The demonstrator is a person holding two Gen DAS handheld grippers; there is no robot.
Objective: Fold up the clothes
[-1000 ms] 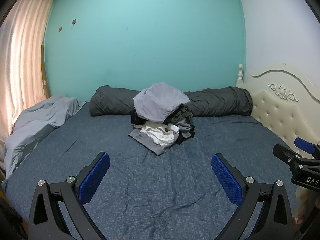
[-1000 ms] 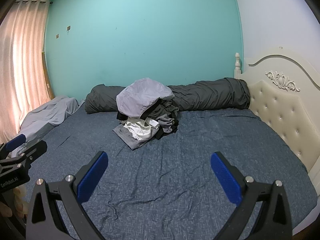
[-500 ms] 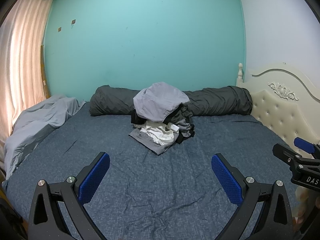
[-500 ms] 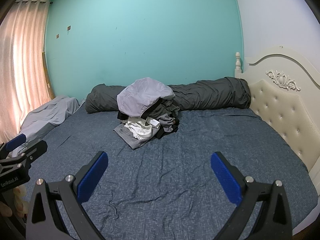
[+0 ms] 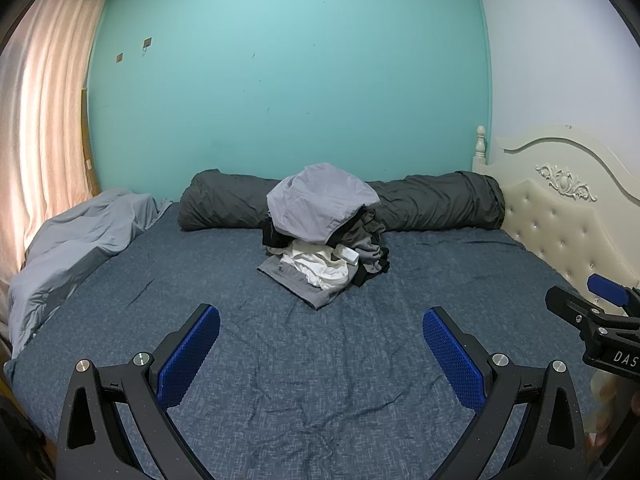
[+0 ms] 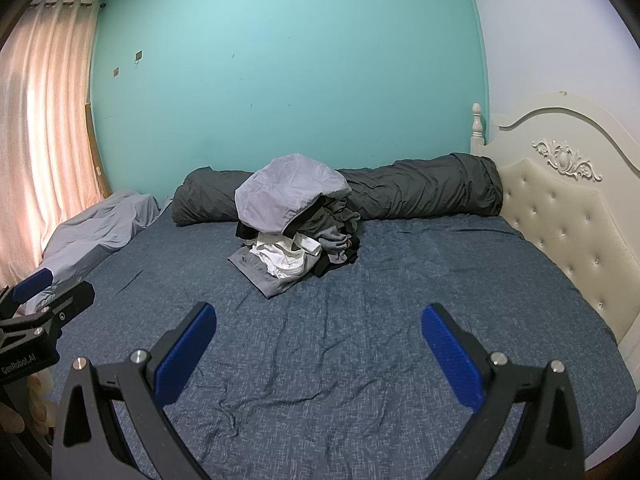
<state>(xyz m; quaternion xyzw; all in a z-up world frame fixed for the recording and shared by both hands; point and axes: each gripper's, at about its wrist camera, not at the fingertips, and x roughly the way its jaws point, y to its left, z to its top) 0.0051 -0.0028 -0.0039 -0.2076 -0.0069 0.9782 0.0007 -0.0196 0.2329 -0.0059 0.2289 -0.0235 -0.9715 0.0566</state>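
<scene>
the pile of clothes (image 5: 324,236) sits unfolded at the far middle of the bed (image 5: 320,380), well apart from the left gripper (image 5: 320,360) and right gripper (image 6: 316,356), both spread wide and empty, likely ready to reach.

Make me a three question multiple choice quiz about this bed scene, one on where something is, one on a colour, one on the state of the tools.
1. Where does the clothes pile sit?
A. on the blue bedsheet, in front of the dark rolled duvet
B. on the floor
C. on the headboard

2. What colour is the garment on top of the pile?
A. red
B. light grey
C. yellow

3. How are the left tool and the right tool?
A. both shut on cloth
B. one holds a shirt
C. both open, holding nothing

Answers: 1 A, the pile rests mid-bed before the roll. 2 B, a light grey cloth caps it. 3 C, wide gaps show between the blue pads, with only sheet behind them.
</scene>
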